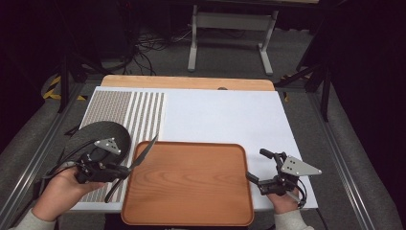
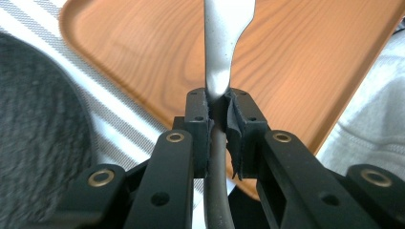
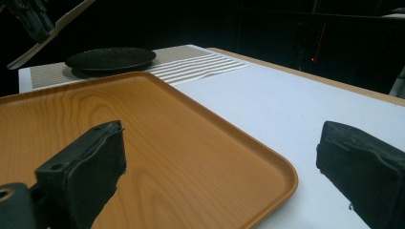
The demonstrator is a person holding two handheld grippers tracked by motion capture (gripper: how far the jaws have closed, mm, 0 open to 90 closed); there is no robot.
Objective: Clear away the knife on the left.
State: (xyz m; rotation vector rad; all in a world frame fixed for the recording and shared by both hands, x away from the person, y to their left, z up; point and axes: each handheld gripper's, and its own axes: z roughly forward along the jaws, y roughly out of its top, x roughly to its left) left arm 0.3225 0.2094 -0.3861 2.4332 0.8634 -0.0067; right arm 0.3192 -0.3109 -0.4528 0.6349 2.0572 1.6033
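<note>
The table (image 1: 191,82) has a light wooden top, and a white board (image 1: 230,120) covers most of it. Grey carpet (image 1: 230,55) lies on the floor beyond and to both sides. Behind the table stands a white metal frame (image 1: 232,28) on two legs, with a tangle of black cables (image 1: 148,45) on the floor to its left. Yellow-and-black tape (image 1: 52,88) marks the floor at the left. The far room is dark.
</note>
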